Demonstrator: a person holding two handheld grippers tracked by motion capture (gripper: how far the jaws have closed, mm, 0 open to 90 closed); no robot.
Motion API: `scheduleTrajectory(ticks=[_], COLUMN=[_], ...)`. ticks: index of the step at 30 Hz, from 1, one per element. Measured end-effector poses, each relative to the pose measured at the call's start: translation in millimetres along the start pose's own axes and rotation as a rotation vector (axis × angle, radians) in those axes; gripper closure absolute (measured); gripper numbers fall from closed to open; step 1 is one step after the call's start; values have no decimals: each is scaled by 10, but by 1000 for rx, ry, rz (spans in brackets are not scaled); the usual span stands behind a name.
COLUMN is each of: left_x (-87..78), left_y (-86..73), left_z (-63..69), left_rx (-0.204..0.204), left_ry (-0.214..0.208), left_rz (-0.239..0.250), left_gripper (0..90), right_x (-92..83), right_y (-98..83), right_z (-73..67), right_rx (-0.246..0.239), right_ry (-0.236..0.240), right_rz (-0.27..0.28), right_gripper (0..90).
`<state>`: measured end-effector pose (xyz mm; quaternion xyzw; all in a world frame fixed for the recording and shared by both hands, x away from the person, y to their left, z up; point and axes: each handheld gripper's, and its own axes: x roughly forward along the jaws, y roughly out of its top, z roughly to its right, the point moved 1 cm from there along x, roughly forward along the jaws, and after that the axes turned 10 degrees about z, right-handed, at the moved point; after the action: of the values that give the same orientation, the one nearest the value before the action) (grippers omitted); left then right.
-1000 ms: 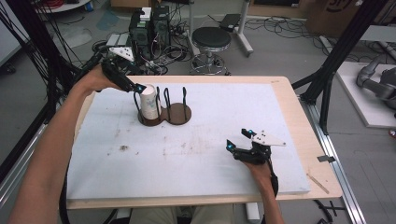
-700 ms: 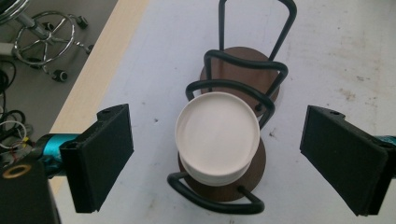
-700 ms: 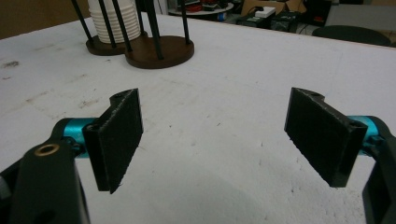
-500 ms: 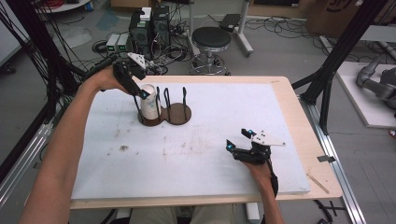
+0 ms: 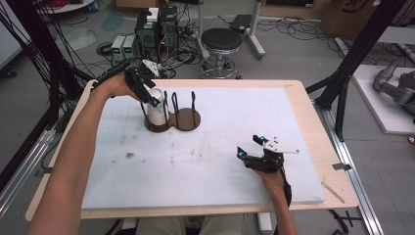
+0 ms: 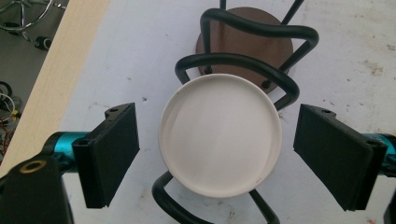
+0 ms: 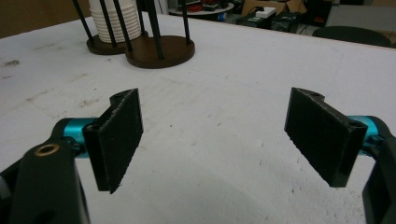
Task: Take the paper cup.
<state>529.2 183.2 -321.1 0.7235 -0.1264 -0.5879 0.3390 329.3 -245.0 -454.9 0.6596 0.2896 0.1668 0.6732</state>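
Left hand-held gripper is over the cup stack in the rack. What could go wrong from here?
1. The left hand-held gripper has just been closing around the white cup stack, pads not yet touching. A pad might catch the black wire loop close beside the rim.
2. The cups are nested; a lift may bring several.
3. The brown rack base looks unfixed; snagged cups might drag it.

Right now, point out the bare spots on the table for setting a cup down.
Free: the white mat between the cup rack and the right gripper, and its far right side. Crowded: the rack, where the left gripper straddles the cup stack.
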Motion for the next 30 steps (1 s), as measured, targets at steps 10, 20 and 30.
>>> scheduleTrajectory(ticks=[10, 20, 30], left_x=[67, 44, -2], left_y=[-42, -23, -15], left_z=[-60, -37, -29], left_rx=[-30, -23, -24], left_ry=[-34, -46, -39], left_rz=[-15, -14, -1], left_gripper=[190, 329, 337], right_x=[2, 2, 7], right_y=[0, 0, 0], right_z=[5, -3, 1], right_rx=[6, 2, -2], right_ry=[2, 0, 3], right_rz=[1, -4, -6], right_gripper=[197, 197, 198])
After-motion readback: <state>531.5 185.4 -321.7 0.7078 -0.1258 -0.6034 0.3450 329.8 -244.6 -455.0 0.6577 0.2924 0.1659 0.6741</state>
